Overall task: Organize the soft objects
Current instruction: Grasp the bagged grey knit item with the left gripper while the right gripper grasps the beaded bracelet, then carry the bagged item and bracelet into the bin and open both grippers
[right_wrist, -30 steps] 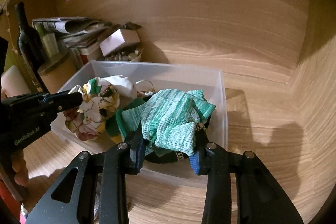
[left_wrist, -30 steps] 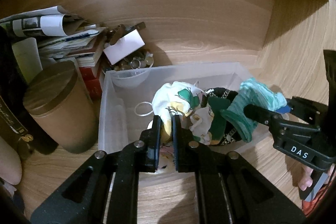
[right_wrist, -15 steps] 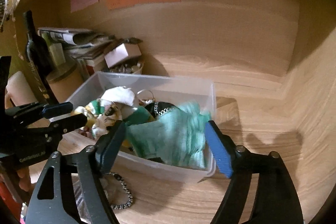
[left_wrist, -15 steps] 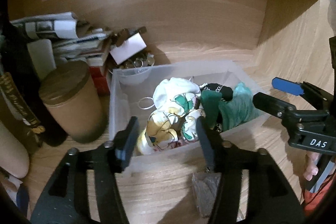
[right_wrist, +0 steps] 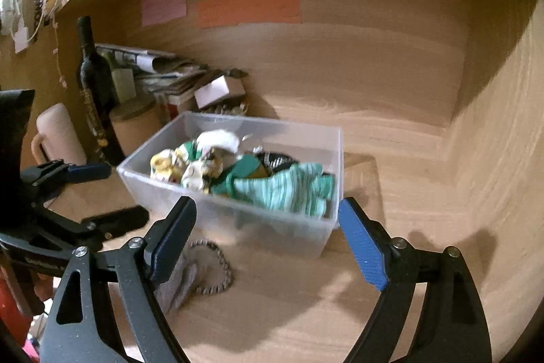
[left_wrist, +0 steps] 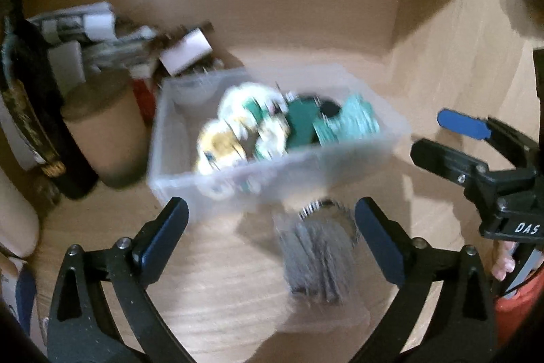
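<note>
A clear plastic bin (left_wrist: 340,159) (right_wrist: 306,227) stands on the wooden shelf. In it lie a floral cloth (left_wrist: 234,125) (right_wrist: 190,165), dark green fabric and a teal striped sock (left_wrist: 353,121) (right_wrist: 289,189). A grey cloth with a beaded chain (left_wrist: 316,257) (right_wrist: 200,271) lies on the shelf in front of the bin. My left gripper (left_wrist: 268,227) (right_wrist: 102,193) is open and empty, pulled back above the grey cloth. My right gripper (right_wrist: 268,233) (left_wrist: 442,138) is open and empty, in front of the bin's right end.
A brown cylindrical canister (left_wrist: 105,138) (right_wrist: 136,125), a dark bottle (right_wrist: 91,73), stacked newspapers (right_wrist: 163,67) and a small white box (right_wrist: 221,87) crowd the left back corner. Coloured paper notes (right_wrist: 248,5) hang on the back wall. The shelf's right wall (right_wrist: 493,142) is close.
Both grippers opened and let go of the floral cloth and the teal sock, which now lie in the bin. Both have drawn back from the bin.
</note>
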A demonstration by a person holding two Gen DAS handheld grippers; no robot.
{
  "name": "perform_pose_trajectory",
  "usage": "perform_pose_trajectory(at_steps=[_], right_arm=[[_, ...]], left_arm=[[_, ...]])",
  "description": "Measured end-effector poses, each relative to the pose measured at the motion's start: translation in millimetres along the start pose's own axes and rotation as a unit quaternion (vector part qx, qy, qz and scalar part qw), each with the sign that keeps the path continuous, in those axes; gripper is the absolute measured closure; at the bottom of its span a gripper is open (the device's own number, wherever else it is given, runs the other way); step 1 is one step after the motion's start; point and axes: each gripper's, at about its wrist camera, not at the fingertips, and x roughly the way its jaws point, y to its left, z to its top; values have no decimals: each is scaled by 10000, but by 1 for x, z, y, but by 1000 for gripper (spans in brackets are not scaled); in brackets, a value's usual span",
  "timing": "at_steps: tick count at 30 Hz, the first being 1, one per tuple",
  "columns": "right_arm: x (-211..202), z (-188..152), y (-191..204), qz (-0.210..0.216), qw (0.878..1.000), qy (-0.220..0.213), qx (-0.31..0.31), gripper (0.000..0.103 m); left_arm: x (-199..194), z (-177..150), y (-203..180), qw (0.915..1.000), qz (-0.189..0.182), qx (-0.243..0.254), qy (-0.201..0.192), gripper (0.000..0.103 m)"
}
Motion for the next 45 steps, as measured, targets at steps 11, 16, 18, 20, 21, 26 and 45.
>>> perform_pose_trajectory(at_steps=[11, 16, 18, 20, 21, 26, 45], right_arm=[[14, -40, 0, 96, 9981, 586, 145, 28], [25, -45, 7, 179, 9966, 807, 36, 38], [32, -46, 10, 274, 9953, 933, -15, 47], [38, -46, 14, 337, 9942, 1019, -46, 54], [42, -47, 17, 388, 9933, 1083, -80, 55], [59, -48, 29, 541, 9896, 1320, -201, 66], [76, -41, 42, 217, 9903, 1323, -360, 96]], left_arm=[[38, -29, -18, 9953, -500, 107, 827, 36], [37, -36, -18, 9939, -684, 90, 855, 63], [32, -38, -16, 9943, -710, 39, 798, 70], [26, -39, -12, 9947, -724, 2, 723, 73], [23, -40, -11, 9950, -718, -14, 688, 75], [5, -42, -2, 9966, -684, -132, 446, 76], [-24, -27, 46, 9970, -466, -608, -80, 76]])
